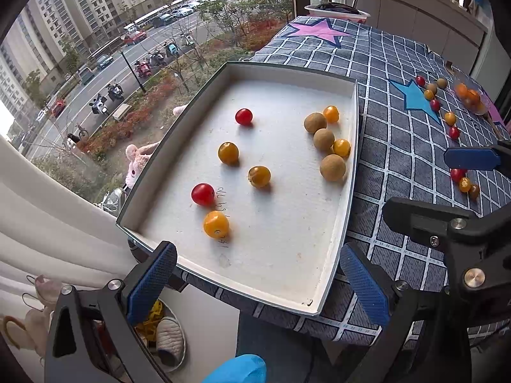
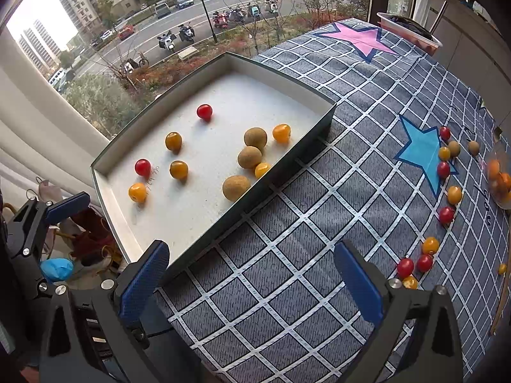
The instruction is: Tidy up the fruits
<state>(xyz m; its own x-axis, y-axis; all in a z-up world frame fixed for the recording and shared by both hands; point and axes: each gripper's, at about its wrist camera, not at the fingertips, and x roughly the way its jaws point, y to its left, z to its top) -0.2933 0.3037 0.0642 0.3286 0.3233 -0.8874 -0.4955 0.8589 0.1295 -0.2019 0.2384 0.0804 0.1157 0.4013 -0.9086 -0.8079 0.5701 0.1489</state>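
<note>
A shallow white box (image 1: 346,198) (image 2: 287,153) sits on the checked cloth by the window. It holds several red and yellow cherry tomatoes (image 1: 216,223) (image 2: 142,167) and three brown longans (image 1: 332,167) (image 2: 236,187). More tomatoes and longans lie loose on the cloth to the right (image 1: 456,174) (image 2: 446,214). My left gripper (image 1: 258,281) is open and empty over the box's near edge. My right gripper (image 2: 252,282) is open and empty above bare cloth beside the box; it also shows in the left wrist view (image 1: 469,158).
A clear bowl of orange fruit (image 1: 469,95) (image 2: 499,175) stands at the far right. A white tub (image 2: 412,33) sits at the table's back edge. The window and a drop lie left of the box. A basket of items (image 1: 166,332) is below.
</note>
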